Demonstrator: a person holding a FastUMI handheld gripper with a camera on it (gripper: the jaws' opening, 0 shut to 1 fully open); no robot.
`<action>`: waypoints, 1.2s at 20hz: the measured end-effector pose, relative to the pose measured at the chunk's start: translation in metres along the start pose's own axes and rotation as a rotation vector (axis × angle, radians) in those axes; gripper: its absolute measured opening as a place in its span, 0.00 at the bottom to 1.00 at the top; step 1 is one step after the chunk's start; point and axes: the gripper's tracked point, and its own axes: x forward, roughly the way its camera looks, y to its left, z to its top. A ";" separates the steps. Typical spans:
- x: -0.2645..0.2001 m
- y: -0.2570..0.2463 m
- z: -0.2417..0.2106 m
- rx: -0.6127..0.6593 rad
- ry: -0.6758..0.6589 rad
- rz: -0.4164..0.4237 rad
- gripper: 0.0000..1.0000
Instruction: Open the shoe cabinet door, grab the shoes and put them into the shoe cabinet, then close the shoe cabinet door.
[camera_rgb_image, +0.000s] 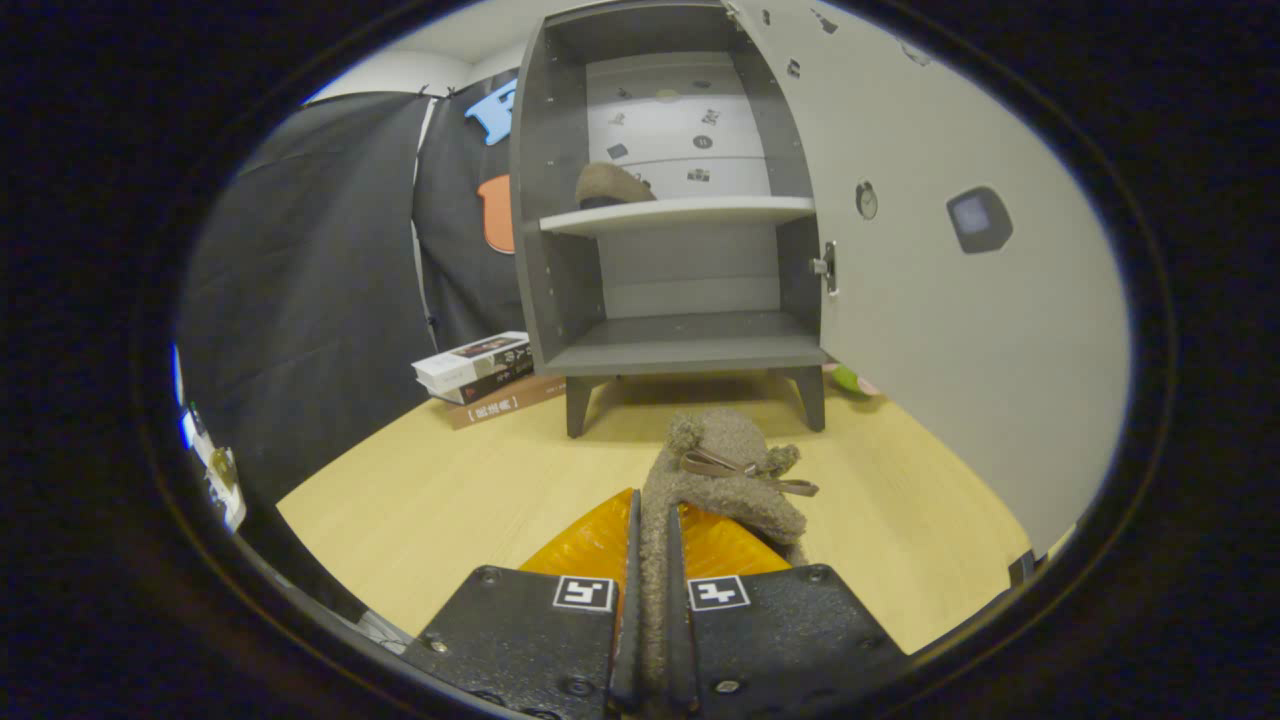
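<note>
Two of the task's steps look done or partly done: the shoe cabinet (680, 210) stands on the wooden table (450, 500) with its door (940, 300) swung wide open to the right, and one fuzzy brown shoe (610, 186) already sits on the upper shelf (690, 212), left side. Lower shelf (690, 345) is bare. Left to do, by my read: carry the second shoe in, set it on a shelf, shut the door. Stack of books (482, 372) lies just left of the cabinet legs. Gripper (652, 560) has its jaws pressed nearly together, pinching the second fuzzy shoe (735, 480) by its edge; shoe body with its bow sticks out just ahead of the fingers (520, 640), well short of the cabinet.
</note>
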 end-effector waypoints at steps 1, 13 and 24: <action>-0.011 0.001 0.014 -0.009 -0.024 0.001 0.14; -0.145 0.023 0.185 -0.049 -0.254 0.053 0.14; -0.128 0.035 0.343 -0.136 -0.330 0.036 0.14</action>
